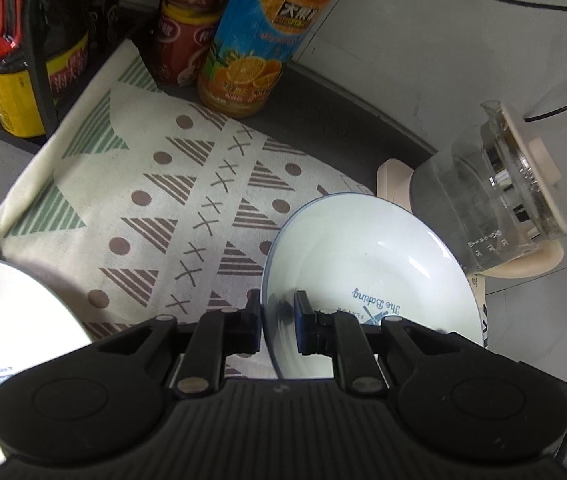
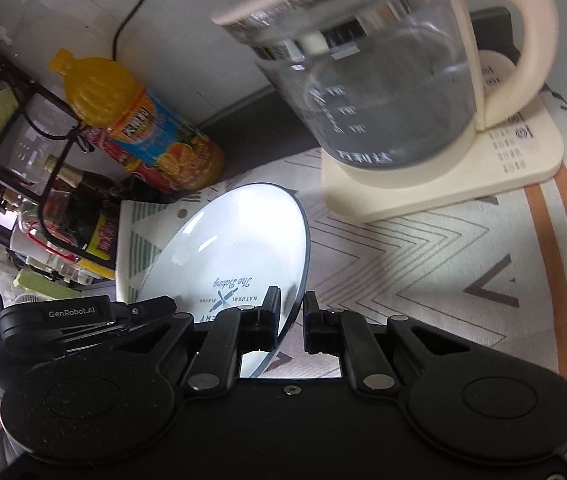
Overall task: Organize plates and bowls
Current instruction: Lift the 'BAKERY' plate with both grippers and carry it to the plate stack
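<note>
A white plate (image 1: pixel 367 264) with a thin blue rim and "The Baking" print is held tilted above the patterned cloth (image 1: pixel 155 208). My left gripper (image 1: pixel 278 312) is shut on its near rim, one finger on each face. The same plate shows in the right wrist view (image 2: pixel 227 240). My right gripper (image 2: pixel 291 312) straddles its right rim with a small gap at the right finger; I cannot tell if it clamps. The left gripper's body (image 2: pixel 83 316) shows at the plate's left. A second white dish (image 1: pixel 7 320) lies at the lower left.
A glass kettle (image 2: pixel 383 92) on a cream base (image 2: pixel 443 176) stands close behind the plate. An orange juice bottle (image 1: pixel 255 40), a red bottle (image 1: pixel 187 28) and a black rack (image 1: pixel 43 60) of sauce bottles line the back. A black cord (image 2: pixel 135 12) hangs on the wall.
</note>
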`<control>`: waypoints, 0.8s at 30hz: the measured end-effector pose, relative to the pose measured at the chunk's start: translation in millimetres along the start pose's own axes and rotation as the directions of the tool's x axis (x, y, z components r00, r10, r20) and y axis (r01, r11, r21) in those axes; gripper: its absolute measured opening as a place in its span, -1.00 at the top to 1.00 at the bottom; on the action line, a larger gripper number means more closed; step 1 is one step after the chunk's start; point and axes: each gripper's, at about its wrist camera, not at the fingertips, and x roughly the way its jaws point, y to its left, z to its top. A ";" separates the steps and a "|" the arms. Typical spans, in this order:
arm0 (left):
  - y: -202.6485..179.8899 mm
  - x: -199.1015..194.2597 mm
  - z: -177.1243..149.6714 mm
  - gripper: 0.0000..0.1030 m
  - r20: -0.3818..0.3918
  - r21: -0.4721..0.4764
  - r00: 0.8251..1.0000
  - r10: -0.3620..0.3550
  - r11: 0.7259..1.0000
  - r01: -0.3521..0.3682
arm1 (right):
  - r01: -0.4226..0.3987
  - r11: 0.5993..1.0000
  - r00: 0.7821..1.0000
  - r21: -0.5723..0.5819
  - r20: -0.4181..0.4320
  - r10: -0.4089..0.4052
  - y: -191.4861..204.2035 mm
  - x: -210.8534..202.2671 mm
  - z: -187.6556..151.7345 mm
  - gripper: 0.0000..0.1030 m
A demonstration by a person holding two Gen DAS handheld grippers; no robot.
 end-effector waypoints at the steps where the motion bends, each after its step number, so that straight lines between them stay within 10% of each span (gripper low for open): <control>1: -0.4 -2.8 0.9 0.73 0.006 0.003 1.000 -0.001 1.000 0.001 | -0.003 1.000 1.000 -0.003 0.006 0.003 2.8 -2.1 0.4 0.79; 24: 61.5 -64.2 13.4 0.73 0.057 0.037 0.997 -0.052 0.998 0.050 | 0.003 1.000 0.997 -0.020 0.075 -0.001 82.1 -11.5 -18.5 0.78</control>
